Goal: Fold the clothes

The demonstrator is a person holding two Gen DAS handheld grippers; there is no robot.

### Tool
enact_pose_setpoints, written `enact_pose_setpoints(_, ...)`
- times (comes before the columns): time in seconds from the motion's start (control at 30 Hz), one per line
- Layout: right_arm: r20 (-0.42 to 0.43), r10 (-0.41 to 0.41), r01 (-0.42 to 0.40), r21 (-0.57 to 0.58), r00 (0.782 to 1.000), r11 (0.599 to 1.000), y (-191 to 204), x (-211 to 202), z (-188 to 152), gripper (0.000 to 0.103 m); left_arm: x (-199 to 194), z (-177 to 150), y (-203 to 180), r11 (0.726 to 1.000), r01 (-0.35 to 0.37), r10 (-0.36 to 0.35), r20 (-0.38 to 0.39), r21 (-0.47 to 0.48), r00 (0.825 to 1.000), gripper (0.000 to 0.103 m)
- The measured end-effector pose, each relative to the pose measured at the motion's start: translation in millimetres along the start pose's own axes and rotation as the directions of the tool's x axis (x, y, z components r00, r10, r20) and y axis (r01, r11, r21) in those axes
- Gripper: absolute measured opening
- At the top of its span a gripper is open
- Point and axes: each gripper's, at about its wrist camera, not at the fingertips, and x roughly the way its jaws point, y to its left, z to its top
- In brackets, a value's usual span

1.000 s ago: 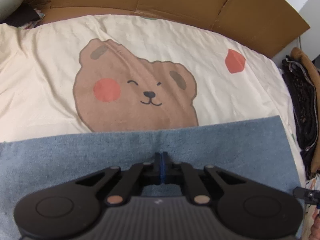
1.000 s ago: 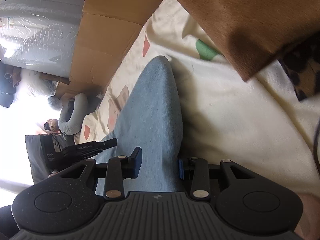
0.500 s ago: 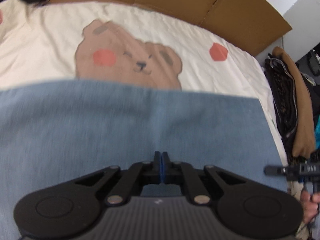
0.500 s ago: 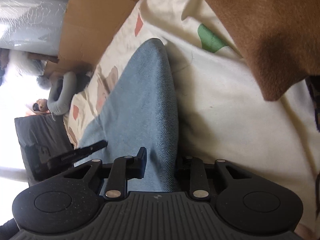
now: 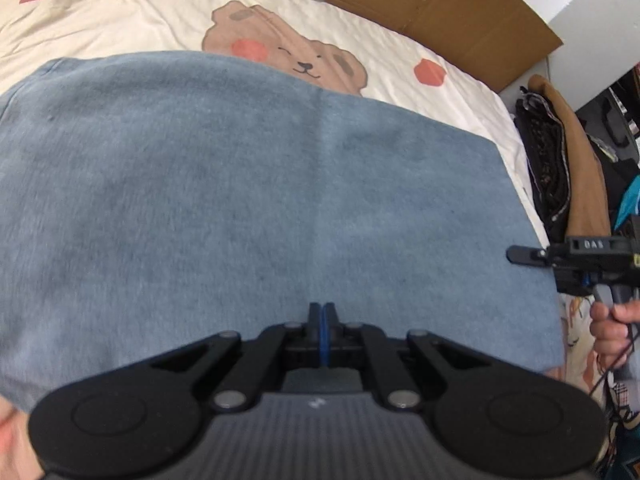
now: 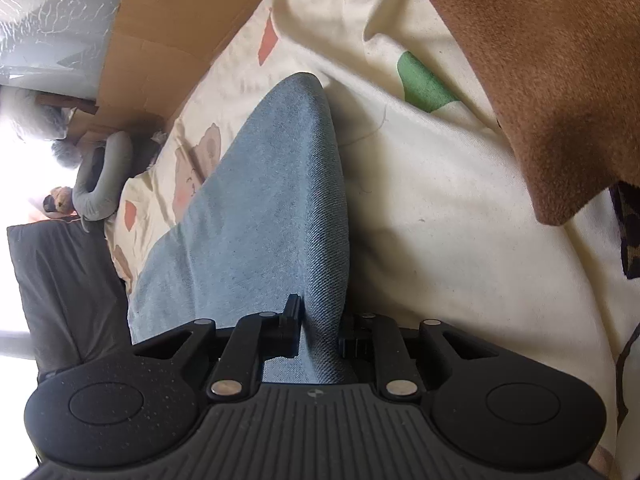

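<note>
A blue denim-like cloth (image 5: 248, 192) lies flat on the cream bear-print bed sheet (image 5: 120, 20). My left gripper (image 5: 322, 312) is shut over the near part of the cloth, and nothing shows between its pads. At the cloth's right edge is my right gripper (image 5: 520, 255), held by a hand (image 5: 612, 328). In the right wrist view a raised fold of the blue cloth (image 6: 280, 200) runs between the fingers of the right gripper (image 6: 320, 328). Its jaws are closing, and the pads press on the fold from both sides.
Cardboard (image 5: 440, 8) lines the far side of the bed. A pile of dark and brown clothes (image 5: 556, 160) sits past the right edge, and brown fabric (image 6: 540, 60) shows close to the right gripper. A grey neck pillow (image 6: 104, 176) and a dark cushion (image 6: 68, 288) lie at the far end.
My left gripper has drawn back across the cloth, still shut, so much more blue cloth shows ahead of it. The right jaws have narrowed onto the cloth fold.
</note>
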Motion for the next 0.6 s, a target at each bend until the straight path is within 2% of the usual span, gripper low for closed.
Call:
enact_pose_setpoints(0.17,-0.016,-0.023,0.023,0.004,1.000,1.000,4,4,4,0.020,-5,-18,-6,1.000,0.010,-0.010,0.034,-0.005,0.999,0.001)
enact_pose_setpoints(0.27,-0.041,-0.055,0.054,-0.030,0.998,0.998,12,5,5,0.008,-5,-27,-7,1.000,0.009,-0.009,0.049,-0.015,0.999,0.002)
enact_pose_setpoints(0.3,-0.048,-0.064,0.063,-0.033,0.997,0.997,16,4,6,0.007,-4,-30,-8,1.000,0.003,-0.002,0.055,-0.008,0.998,0.002)
enact_pose_setpoints(0.43,-0.077,-0.130,0.124,-0.082,0.989,0.989,45,-4,8,0.006,2,-34,-7,1.000,-0.008,0.009,0.070,-0.006,0.998,0.002)
enact_pose_setpoints(0.6,-0.091,-0.167,0.153,-0.141,0.982,0.978,87,-15,13,0.006,-5,-35,-7,1.000,-0.014,0.016,0.078,-0.022,0.997,0.002)
